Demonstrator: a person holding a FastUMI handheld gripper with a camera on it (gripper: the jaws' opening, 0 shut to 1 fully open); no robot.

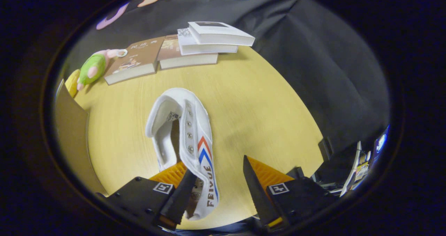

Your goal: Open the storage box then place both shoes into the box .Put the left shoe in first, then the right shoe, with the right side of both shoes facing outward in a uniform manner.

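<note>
Canvas sneaker (188,131) lies on its side on the wooden table (264,100), partly between my spread fingers; my claw (218,185) grips nothing. It looks light and floppy, so I'd pinch the firmer side wall by the eyelets.

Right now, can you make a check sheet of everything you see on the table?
Surface: yellow wooden table, bare ahead of the fingers.
Job's things: white shoe lying on its side, heel end between the fingers; tan panel beside it, maybe the box.
Clutter: books stacked at the far edge; plush toy next to them.
Gripper: open, one finger against the shoe, the other apart from it.
Cables: nothing seen.
Surroundings: black cloth wall; desk gear beyond the table.
</note>
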